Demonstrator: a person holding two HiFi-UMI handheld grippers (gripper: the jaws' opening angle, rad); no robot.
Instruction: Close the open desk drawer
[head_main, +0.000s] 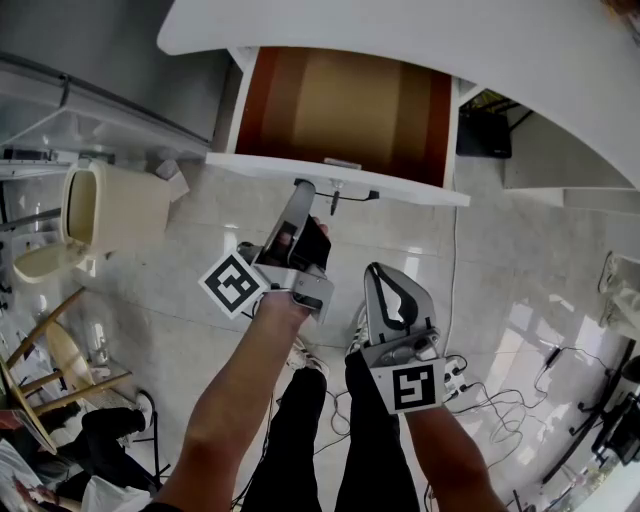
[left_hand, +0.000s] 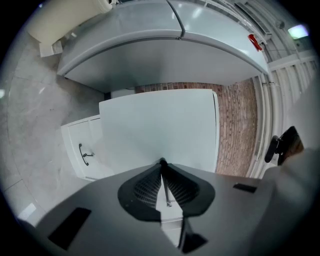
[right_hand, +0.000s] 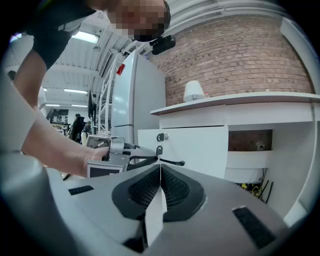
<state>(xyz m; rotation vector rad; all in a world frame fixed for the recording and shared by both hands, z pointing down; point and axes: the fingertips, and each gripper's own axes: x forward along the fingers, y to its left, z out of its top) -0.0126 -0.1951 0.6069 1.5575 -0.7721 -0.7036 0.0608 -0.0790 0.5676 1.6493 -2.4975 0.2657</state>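
The desk drawer stands pulled out from under the white desk top, showing its brown wooden inside. My left gripper points level at the white drawer front, its jaws shut on the thin drawer handle. The rest of the dark handle sticks out to the right of the fingertips. In the right gripper view, the handle shows below a small lock. My right gripper hangs back from the drawer, shut, holding nothing; the right gripper faces the drawer front.
A cream bin stands on the tiled floor at the left, wooden chair legs below it. Cables lie at the lower right. A black box sits under the desk. A lower cabinet door with its own handle is beside the drawer.
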